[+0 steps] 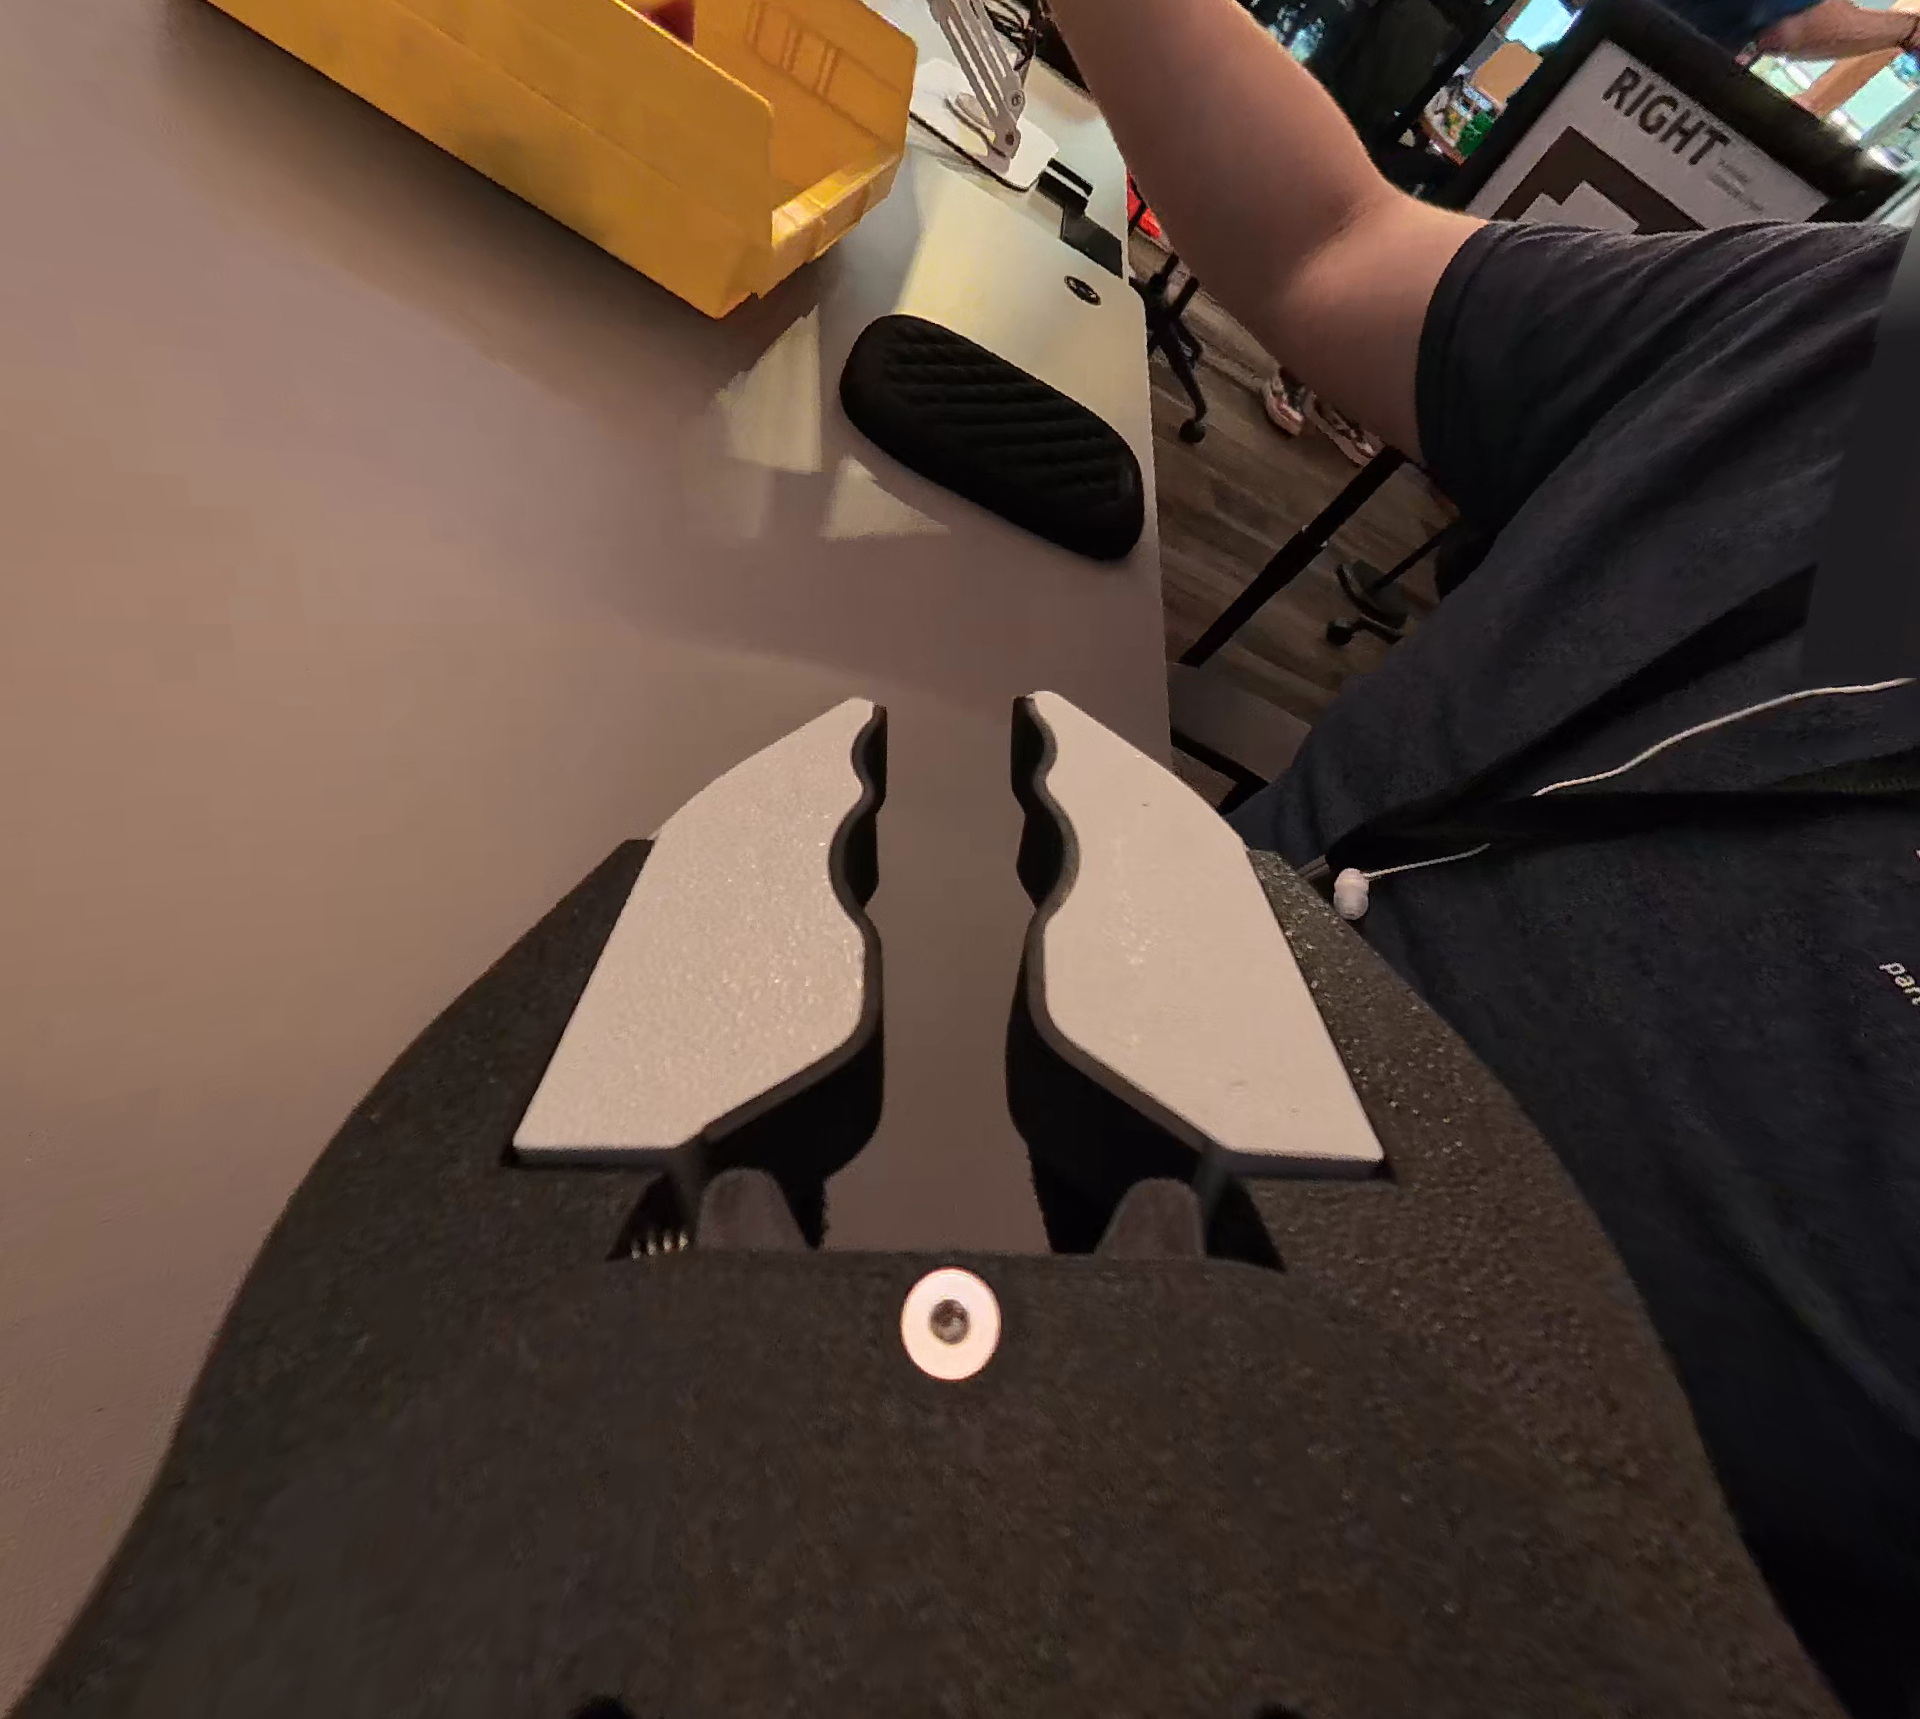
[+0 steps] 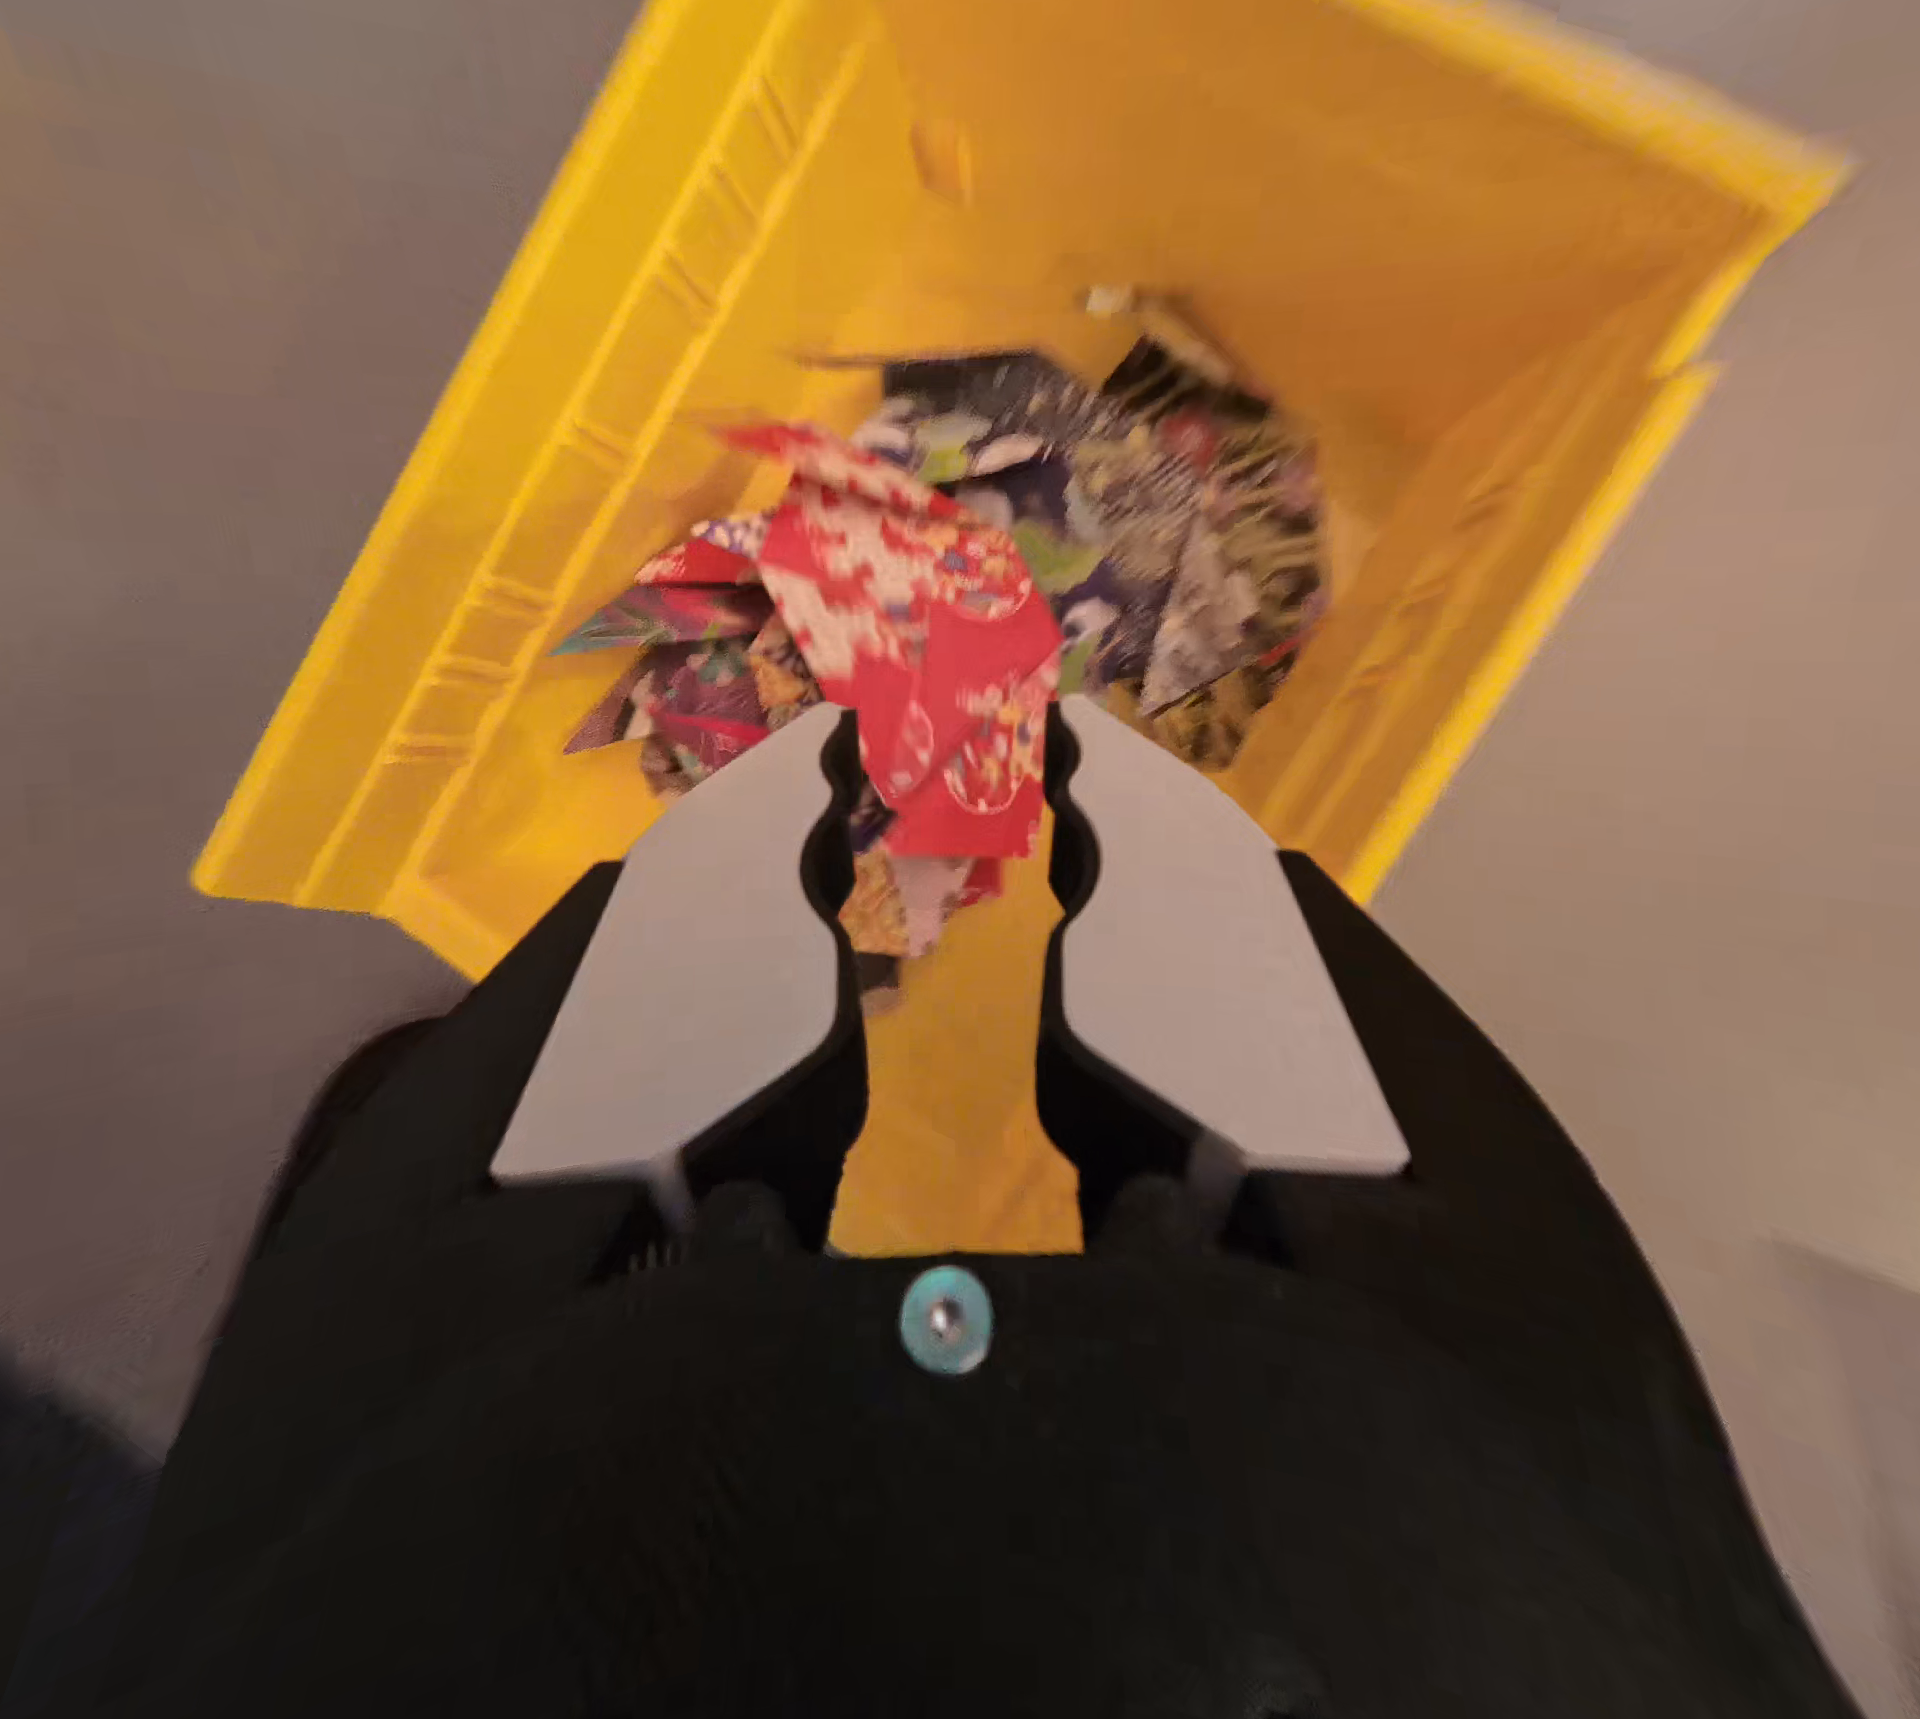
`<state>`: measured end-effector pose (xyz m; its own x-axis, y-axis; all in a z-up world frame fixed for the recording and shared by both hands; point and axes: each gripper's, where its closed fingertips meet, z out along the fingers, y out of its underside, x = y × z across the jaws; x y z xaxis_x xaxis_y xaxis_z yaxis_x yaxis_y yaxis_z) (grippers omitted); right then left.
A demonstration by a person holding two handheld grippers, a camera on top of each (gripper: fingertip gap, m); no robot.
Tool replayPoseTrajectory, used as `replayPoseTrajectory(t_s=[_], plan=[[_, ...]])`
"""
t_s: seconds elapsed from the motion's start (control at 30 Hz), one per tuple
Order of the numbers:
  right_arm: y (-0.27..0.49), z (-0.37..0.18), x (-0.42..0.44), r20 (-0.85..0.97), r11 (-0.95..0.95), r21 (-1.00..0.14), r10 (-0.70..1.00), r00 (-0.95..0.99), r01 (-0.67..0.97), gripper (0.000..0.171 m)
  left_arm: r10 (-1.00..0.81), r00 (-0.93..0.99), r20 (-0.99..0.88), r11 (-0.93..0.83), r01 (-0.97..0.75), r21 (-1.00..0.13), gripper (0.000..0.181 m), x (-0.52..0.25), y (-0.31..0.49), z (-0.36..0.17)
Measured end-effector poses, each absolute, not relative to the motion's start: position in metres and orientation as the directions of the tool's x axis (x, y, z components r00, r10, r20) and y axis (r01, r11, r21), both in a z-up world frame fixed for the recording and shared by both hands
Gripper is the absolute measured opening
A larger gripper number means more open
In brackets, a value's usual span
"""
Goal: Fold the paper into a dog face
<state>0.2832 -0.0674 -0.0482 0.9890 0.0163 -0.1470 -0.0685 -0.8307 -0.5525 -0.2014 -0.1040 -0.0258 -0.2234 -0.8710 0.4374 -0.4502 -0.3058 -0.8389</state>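
Over the yellow bin (image 2: 1195, 111), eyeing the red paper (image 2: 914, 620)

My right gripper (image 2: 951, 734) gapes, empty; drop straight at twelve o'clock, pinch one sheet only. Left gripper (image 1: 948, 713) idles part-open, empty.

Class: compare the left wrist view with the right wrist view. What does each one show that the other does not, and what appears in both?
Only the left wrist view shows the left gripper, open and empty above the grey table, a black padded rest, and the person's arm reaching over the bin.

Only the right wrist view shows the bin's inside: a pile of patterned folded papers, with a red patterned paper between the open fingers of the right gripper. Blur hides whether they touch it.

Both show the yellow bin and the table.
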Motion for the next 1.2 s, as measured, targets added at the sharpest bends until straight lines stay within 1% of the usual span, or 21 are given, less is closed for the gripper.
replayPoseTrajectory(t_s=[0.1, 0.17, 0.23, 0.27, 0.3, 0.33, 0.37, 0.4, 0.43, 0.5, 0.6, 0.67, 0.77, 0.87, 0.9, 1.0, 1.03, 1.1, 1.2], plan=[[-0.068, 0.001, 0.269, 0.102, -0.703, -0.701, 0.069, 0.992, 0.121, 0.04, -0.887, -0.204, 0.414, -0.301, -0.425, -0.854, 0.022, -0.221, -0.106, -0.022], [-0.069, 0.038, 0.234, 0.227, -0.524, -0.813, 0.114, 0.967, 0.252, 0.042, -0.9, -0.181, 0.396, -0.299, -0.406, -0.864, 0.022, -0.235, -0.106, -0.02], [-0.076, 0.063, 0.191, 0.289, -0.337, -0.885, 0.143, 0.946, 0.321, 0.042, -0.914, -0.149, 0.379, -0.298, -0.388, -0.872, 0.022, -0.248, -0.104, -0.02], [-0.079, 0.072, 0.167, 0.287, -0.239, -0.917, 0.165, 0.944, 0.32, 0.046, -0.921, -0.129, 0.368, -0.298, -0.378, -0.877, 0.022, -0.254, -0.103, -0.02], [-0.082, 0.079, 0.141, 0.255, -0.129, -0.95, 0.204, 0.945, 0.284, 0.06, -0.928, -0.108, 0.357, -0.296, -0.366, -0.882, 0.022, -0.259, -0.101, -0.02], [-0.085, 0.086, 0.113, 0.206, -0.019, -0.976, 0.265, 0.942, 0.219, 0.066, -0.935, -0.086, 0.344, -0.294, -0.353, -0.888, 0.023, -0.263, -0.099, -0.019], [-0.088, 0.09, 0.084, 0.161, 0.062, -0.987, 0.346, 0.924, 0.148, 0.066, -0.942, -0.061, 0.329, -0.29, -0.338, -0.895, 0.022, -0.267, -0.096, -0.019], [-0.091, 0.089, 0.057, 0.12, 0.096, -0.992, 0.427, 0.896, 0.087, 0.066, -0.949, -0.036, 0.313, -0.285, -0.324, -0.902, 0.023, -0.271, -0.092, -0.017], [-0.092, 0.086, 0.034, 0.094, 0.108, -0.993, 0.491, 0.866, 0.046, 0.066, -0.955, -0.011, 0.295, -0.277, -0.309, -0.91, 0.022, -0.274, -0.088, -0.014], [-0.09, 0.077, -0.005, 0.102, 0.149, -0.989, 0.575, 0.812, 0.018, 0.064, -0.966, 0.044, 0.256, -0.258, -0.268, -0.928, 0.022, -0.279, -0.078, -0.005], [-0.077, 0.048, -0.049, 0.17, 0.165, -0.983, 0.64, 0.749, 0.082, 0.061, -0.967, 0.175, 0.184, -0.224, -0.244, -0.943, 0.023, -0.291, -0.053, 0.009], [-0.067, 0.021, -0.071, 0.177, 0.128, -0.984, 0.688, 0.704, 0.122, 0.058, -0.956, 0.263, 0.132, -0.2, -0.252, -0.947, 0.024, -0.302, -0.036, 0.015], [-0.058, -0.012, -0.101, 0.128, 0.078, -0.991, 0.758, 0.639, 0.107, 0.054, -0.932, 0.352, 0.082, -0.177, -0.247, -0.953, 0.024, -0.317, -0.018, 0.026], [-0.058, -0.039, -0.122, 0.118, 0.08, -0.993, 0.797, 0.592, 0.09, 0.051, -0.9, 0.43, 0.067, -0.176, -0.219, -0.96, 0.024, -0.329, -0.003, 0.036], [-0.06, -0.046, -0.128, 0.135, 0.092, -0.99, 0.803, 0.58, 0.103, 0.051, -0.888, 0.455, 0.068, -0.18, -0.208, -0.962, 0.024, -0.332, 0.0, 0.039], [-0.071, -0.062, -0.142, 0.215, 0.106, -0.966, 0.839, 0.5, 0.238, 0.05, -0.859, 0.508, 0.064, -0.179, -0.181, -0.967, 0.024, -0.339, 0.007, 0.047], [-0.074, -0.062, -0.143, 0.229, 0.118, -0.962, 0.836, 0.498, 0.244, 0.049, -0.85, 0.523, 0.061, -0.178, -0.176, -0.968, 0.024, -0.34, 0.009, 0.049], [-0.081, -0.065, -0.145, 0.19, 0.09, -0.971, 0.856, 0.481, 0.222, 0.047, -0.834, 0.549, 0.058, -0.178, -0.168, -0.97, 0.024, -0.339, 0.013, 0.052], [-0.087, -0.07, -0.148, 0.075, -0.008, -0.983, 0.89, 0.45, 0.181, 0.046, -0.828, 0.559, 0.048, -0.166, -0.161, -0.973, 0.024, -0.331, 0.016, 0.056]])
